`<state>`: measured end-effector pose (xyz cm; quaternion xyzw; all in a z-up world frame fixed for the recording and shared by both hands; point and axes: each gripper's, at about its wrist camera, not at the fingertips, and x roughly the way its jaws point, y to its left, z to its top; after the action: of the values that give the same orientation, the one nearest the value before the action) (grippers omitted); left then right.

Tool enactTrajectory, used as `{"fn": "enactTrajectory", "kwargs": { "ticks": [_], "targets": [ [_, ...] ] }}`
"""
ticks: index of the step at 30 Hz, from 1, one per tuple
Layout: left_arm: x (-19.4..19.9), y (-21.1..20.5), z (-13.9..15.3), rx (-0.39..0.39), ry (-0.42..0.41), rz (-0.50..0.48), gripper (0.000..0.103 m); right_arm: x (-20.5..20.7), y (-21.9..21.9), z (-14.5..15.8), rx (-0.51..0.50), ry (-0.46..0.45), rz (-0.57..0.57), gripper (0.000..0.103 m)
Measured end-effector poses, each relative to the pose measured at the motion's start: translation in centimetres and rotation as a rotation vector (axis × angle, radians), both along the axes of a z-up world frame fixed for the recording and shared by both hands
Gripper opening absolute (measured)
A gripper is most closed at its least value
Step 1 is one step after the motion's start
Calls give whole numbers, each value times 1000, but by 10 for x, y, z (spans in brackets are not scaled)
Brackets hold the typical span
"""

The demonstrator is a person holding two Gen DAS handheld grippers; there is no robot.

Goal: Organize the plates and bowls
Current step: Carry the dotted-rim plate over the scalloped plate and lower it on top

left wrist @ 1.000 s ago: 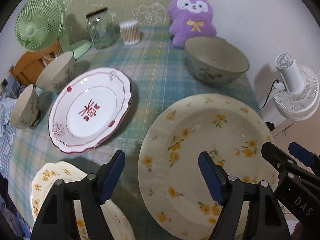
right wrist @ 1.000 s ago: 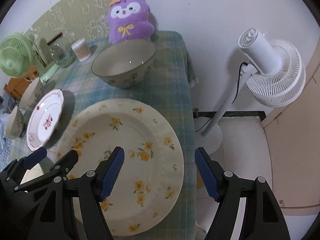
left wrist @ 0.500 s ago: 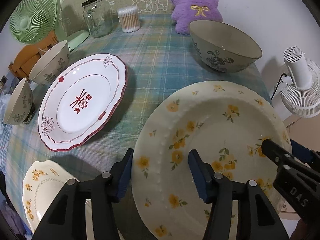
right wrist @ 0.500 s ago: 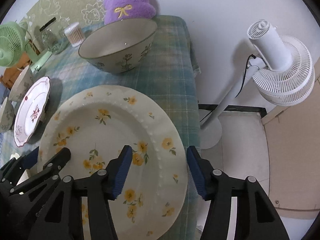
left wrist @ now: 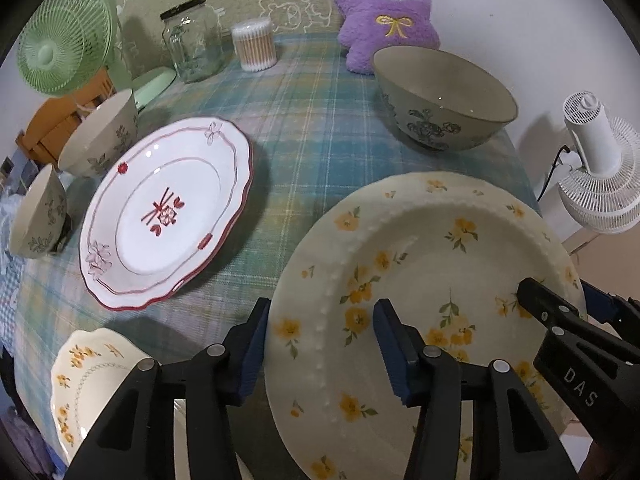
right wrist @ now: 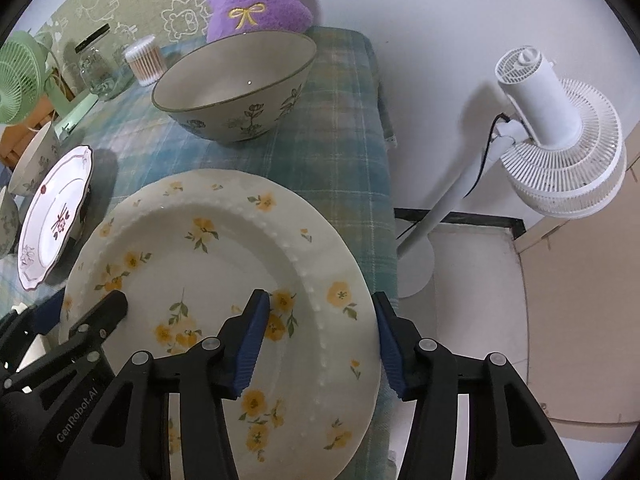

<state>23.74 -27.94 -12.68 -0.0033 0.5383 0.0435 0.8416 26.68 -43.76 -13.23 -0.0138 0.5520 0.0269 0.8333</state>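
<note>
A large cream plate with yellow flowers (left wrist: 440, 248) lies at the near right of the checked tablecloth. My left gripper (left wrist: 320, 320) straddles its left rim, jaws closing, one pad at the outer edge and one on the plate's face. My right gripper (right wrist: 318, 312) straddles the right rim (right wrist: 340, 292) the same way, jaws closing. A white plate with red trim (left wrist: 164, 216) sits to the left, and a small scalloped flower plate (left wrist: 92, 372) at the near left. A big grey-green bowl (left wrist: 432, 132) stands behind the large plate. Two small bowls (left wrist: 100, 136) (left wrist: 38, 216) stand at the far left.
A purple plush toy (left wrist: 384, 12), a glass jar (left wrist: 192, 44), a cotton-swab tub (left wrist: 256, 46) and a green fan (left wrist: 64, 44) line the back of the table. A white standing fan (right wrist: 560, 132) stands on the floor just past the table's right edge (right wrist: 384, 184).
Both grippers have come down over the large flower plate and their jaws have narrowed from wide apart onto its opposite rims. The other dishes have not moved.
</note>
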Motion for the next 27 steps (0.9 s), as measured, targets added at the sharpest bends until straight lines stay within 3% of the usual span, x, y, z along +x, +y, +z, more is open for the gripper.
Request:
{"fn": "enactTrajectory", "kwargs": {
  "ticks": [13,18,27],
  "targets": [
    [-17,5,34,-43,-40,-33,52,-25,-4,31,9,-41,-63,54],
    [-30,19,48,-79,-55,-19,52,-42,6,45,2,-66,-76,54],
    [-61,49,65,-77,-94,-26,52,-77,35,62,8,-84,-92,54]
  ]
}}
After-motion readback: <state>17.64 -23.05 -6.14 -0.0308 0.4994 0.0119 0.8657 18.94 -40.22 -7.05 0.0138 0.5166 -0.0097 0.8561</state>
